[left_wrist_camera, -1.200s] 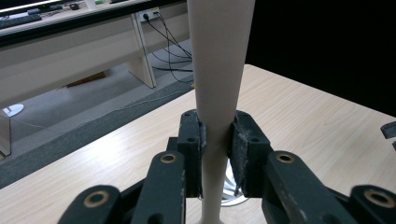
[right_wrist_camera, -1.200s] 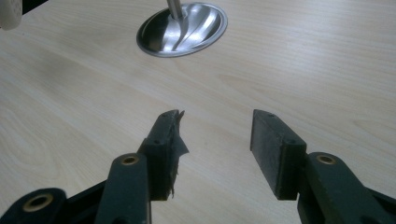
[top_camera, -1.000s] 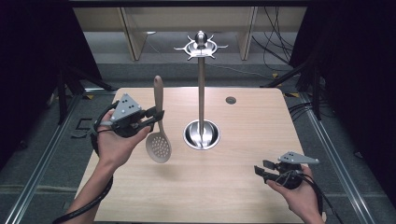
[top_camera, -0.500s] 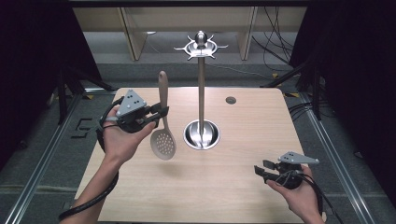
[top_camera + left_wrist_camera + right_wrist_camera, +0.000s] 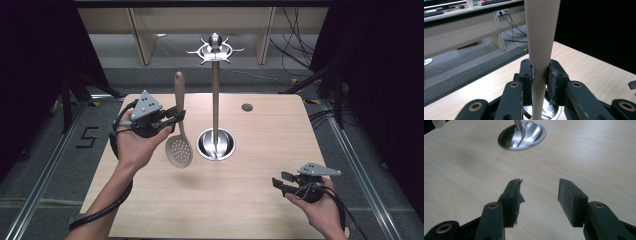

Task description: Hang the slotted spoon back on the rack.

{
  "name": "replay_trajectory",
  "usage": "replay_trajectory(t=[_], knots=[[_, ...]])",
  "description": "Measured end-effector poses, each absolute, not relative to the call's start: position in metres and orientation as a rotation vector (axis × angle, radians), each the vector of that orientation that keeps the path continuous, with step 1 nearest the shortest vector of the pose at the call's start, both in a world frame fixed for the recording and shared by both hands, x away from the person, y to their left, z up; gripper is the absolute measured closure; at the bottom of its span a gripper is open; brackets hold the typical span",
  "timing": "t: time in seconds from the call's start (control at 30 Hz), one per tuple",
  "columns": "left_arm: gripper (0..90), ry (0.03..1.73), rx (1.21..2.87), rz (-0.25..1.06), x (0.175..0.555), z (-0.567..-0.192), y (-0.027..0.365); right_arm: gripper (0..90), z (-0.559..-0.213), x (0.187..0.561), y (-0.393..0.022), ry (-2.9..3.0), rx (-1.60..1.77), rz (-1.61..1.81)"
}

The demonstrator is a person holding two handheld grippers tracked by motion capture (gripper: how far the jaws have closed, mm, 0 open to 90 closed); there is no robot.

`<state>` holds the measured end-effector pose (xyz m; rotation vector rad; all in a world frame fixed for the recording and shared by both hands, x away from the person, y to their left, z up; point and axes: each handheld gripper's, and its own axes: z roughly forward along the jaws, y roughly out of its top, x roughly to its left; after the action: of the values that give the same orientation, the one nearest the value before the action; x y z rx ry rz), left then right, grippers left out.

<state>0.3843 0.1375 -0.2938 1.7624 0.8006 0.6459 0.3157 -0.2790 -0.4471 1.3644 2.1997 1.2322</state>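
- Nearest me, the right claw [image 5: 278,184] rests low over the front right corner of the table [image 5: 280,130]. In the right gripper view its jaws stand wide apart with bare wood between them; it holds nothing. One pad shows a frayed, peeling edge.
- Further in on the left, the left claw [image 5: 176,116] is clamped narrow on the handle of the slotted spoon [image 5: 179,150]. In the left gripper view both pads press flat on the handle at a slim section, below where it widens.
- The spoon hangs near upright and clear of the table, perforated bowl down and handle end up, just to the left of the rack base [image 5: 216,144].
- Handling judgement: the spoon looks like light, stiff, smooth beige plastic or silicone-coated ware. I would expect it to swing or pivot in a two-point grip if moved sharply. The taper should help, since the wider part above the pads resists sliding down. I would keep hold at this mid-handle point, leaving the top end free.
- Beyond, the utensil rack [image 5: 215,90] stands mid-table: a polished dish base, a slim steel post and a ring of hooks [image 5: 215,50] on top, all empty.
- My reading is that the spoon is bound for one of those hooks. I cannot tell whether the handle end has a hanging hole.
- A small round grommet [image 5: 247,107] sits in the table's far side.
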Motion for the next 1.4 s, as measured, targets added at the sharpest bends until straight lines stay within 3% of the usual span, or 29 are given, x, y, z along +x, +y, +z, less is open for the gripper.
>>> replay_trajectory(t=[1.4], knots=[[74.5, 0.816, 1.756, 0.635, 0.402, -0.285, 0.117, 52.8, -0.448, 0.317, -0.28, 2.211, 1.316, 1.233]])
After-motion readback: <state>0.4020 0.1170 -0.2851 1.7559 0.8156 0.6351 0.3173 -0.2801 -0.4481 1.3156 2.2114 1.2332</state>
